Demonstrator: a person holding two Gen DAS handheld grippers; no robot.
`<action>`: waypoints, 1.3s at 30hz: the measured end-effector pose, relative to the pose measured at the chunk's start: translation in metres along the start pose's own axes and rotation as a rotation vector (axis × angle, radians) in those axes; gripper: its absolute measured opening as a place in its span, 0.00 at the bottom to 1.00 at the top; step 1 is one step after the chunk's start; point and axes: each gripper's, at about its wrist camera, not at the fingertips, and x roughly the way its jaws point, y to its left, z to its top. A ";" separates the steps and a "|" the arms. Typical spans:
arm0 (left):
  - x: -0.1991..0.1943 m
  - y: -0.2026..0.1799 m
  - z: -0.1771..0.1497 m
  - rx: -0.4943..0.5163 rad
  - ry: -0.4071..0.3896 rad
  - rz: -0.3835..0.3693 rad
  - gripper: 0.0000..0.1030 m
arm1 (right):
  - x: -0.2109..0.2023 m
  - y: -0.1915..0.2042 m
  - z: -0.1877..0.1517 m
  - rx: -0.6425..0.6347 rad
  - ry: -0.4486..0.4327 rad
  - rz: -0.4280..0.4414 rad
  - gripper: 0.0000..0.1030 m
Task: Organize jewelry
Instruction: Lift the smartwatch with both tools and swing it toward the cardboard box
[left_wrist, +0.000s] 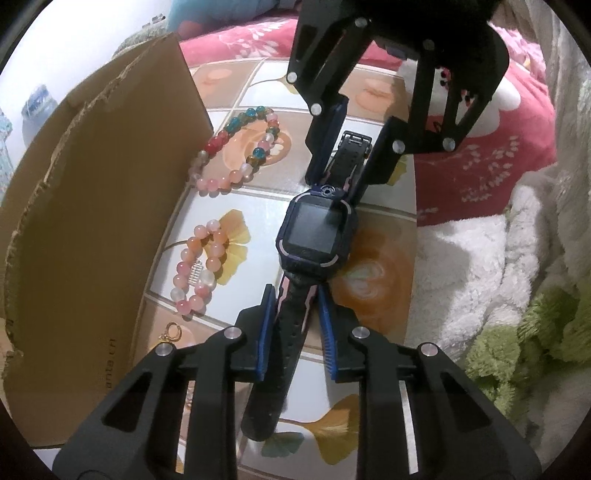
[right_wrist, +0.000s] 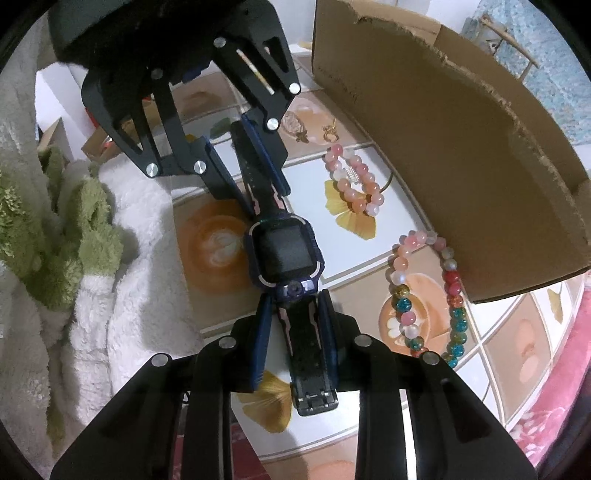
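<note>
A dark blue smartwatch (left_wrist: 317, 229) lies flat on the tile-patterned tabletop (left_wrist: 373, 280), its strap stretched out both ways. My left gripper (left_wrist: 295, 295) is shut on the strap end nearest its camera, blue pads against both strap edges. My right gripper (left_wrist: 338, 177) comes in from the opposite side and clamps the buckle-side strap. In the right wrist view the same watch (right_wrist: 286, 254) sits between my right gripper (right_wrist: 294, 299) below and my left gripper (right_wrist: 260, 194) above. A multicoloured bead bracelet (left_wrist: 211, 146) and a pink bead bracelet (left_wrist: 212, 262) lie beside the watch.
An open cardboard box (left_wrist: 92, 203) (right_wrist: 461, 147) stands right next to the bracelets. A small gold earring (left_wrist: 171, 332) lies by its wall. White fluffy blanket (left_wrist: 461, 277), green plush (left_wrist: 535, 332) and red flowered cloth (left_wrist: 480, 166) border the tabletop's other side.
</note>
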 end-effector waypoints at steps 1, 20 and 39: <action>-0.002 0.000 0.000 -0.002 -0.001 0.003 0.21 | -0.002 0.001 0.000 -0.003 -0.004 -0.008 0.24; -0.129 -0.018 0.024 0.088 -0.091 0.333 0.02 | -0.121 0.039 0.044 -0.150 -0.139 -0.364 0.01; -0.141 0.061 -0.027 -0.397 -0.134 0.305 0.11 | -0.108 -0.030 0.013 0.490 -0.379 -0.001 0.25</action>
